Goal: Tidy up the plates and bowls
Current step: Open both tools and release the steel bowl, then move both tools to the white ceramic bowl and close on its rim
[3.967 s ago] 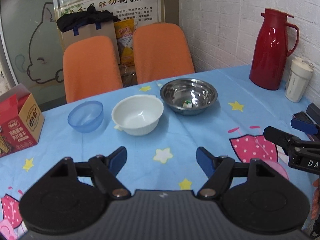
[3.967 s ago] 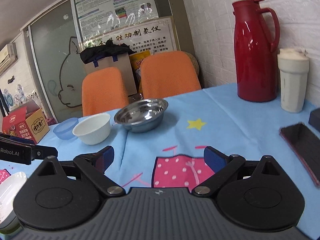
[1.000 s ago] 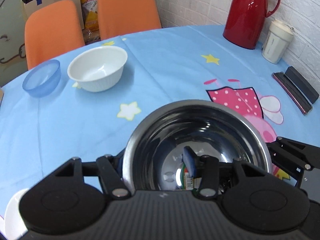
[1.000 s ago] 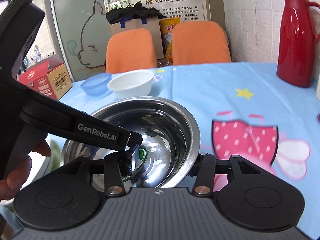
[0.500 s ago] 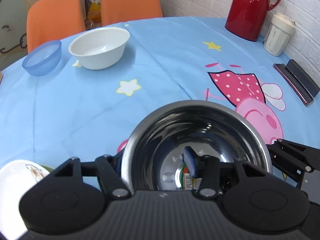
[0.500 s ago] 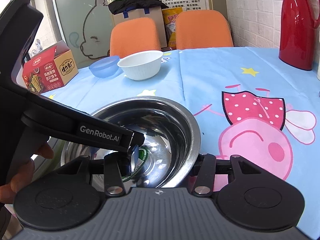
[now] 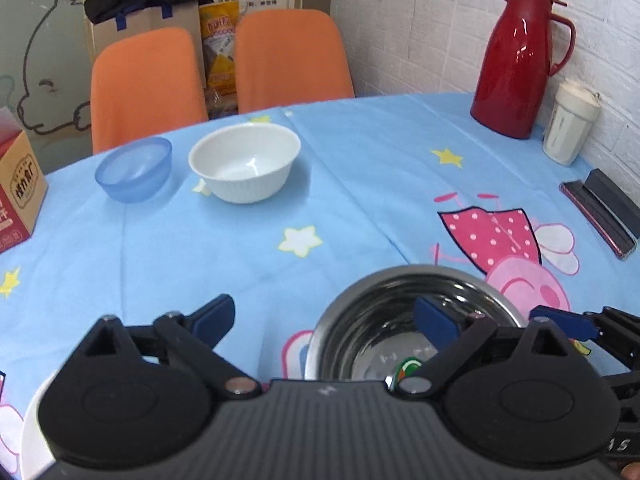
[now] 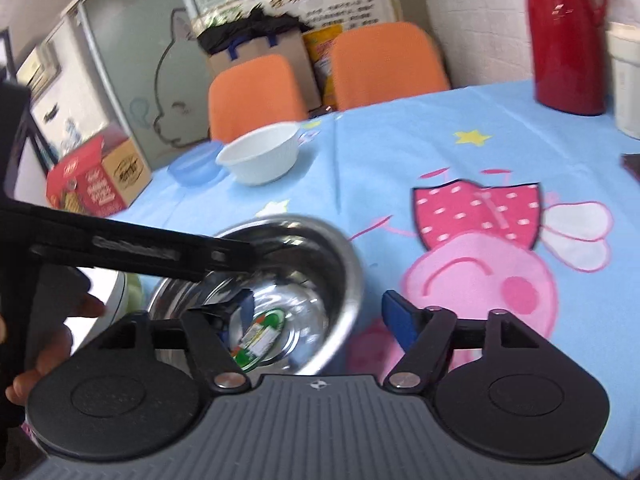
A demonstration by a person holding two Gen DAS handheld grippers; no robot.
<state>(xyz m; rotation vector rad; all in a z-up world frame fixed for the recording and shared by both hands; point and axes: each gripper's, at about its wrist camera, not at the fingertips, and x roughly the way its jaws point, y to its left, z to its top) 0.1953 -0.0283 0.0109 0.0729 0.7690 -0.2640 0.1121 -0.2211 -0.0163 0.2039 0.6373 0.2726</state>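
The steel bowl (image 7: 404, 316) sits on the blue tablecloth near the front edge; it also shows in the right wrist view (image 8: 304, 264). My left gripper (image 7: 324, 318) is open, its right finger over the bowl's inside, its left finger outside. My right gripper (image 8: 320, 316) is open, straddling the bowl's right rim. A white bowl (image 7: 245, 162) and a blue bowl (image 7: 134, 168) stand at the far side. A white plate (image 7: 34, 436) lies at the lower left, mostly hidden.
A red thermos (image 7: 520, 60) and a white cup (image 7: 570, 128) stand at the back right by the wall. A phone (image 7: 596, 220) lies at the right edge. A red snack box (image 7: 16, 192) is at the left. Two orange chairs (image 7: 292, 56) stand behind the table.
Both grippers have opened and let go of the steel bowl, which now rests on the table. My left gripper has shifted left, so the bowl sits to its right.
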